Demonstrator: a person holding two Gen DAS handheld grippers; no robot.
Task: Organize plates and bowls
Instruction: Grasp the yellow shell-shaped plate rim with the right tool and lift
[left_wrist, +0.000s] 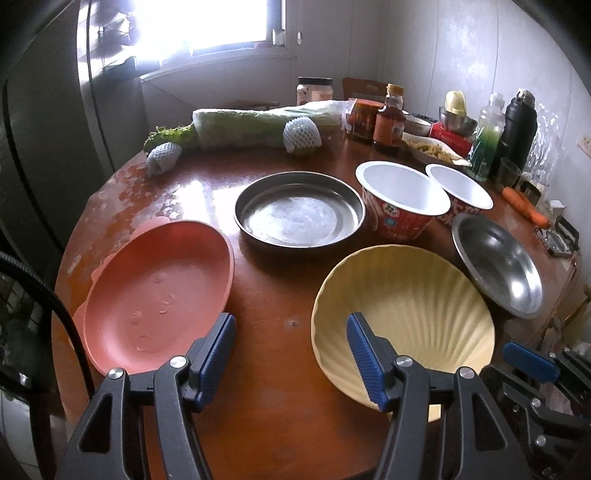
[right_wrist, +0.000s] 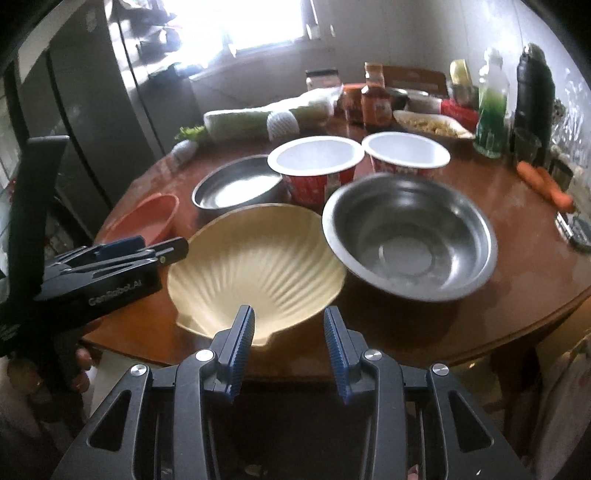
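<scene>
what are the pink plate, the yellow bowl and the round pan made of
Pink plate: probably plastic or melamine, with a matte, even colour and dull highlights.
Yellow bowl: likely plastic or melamine too, though it could be glazed ceramic; it has moulded shell ribs and a soft sheen.
Round pan: metal, apparently stainless steel, grey and mirror-like, reflecting the window light.

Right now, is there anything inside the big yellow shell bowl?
No, the yellow shell bowl shows only its ribbed inside. The right tool's fingers cover a little of its near rim, so that bit stays hidden.
</scene>
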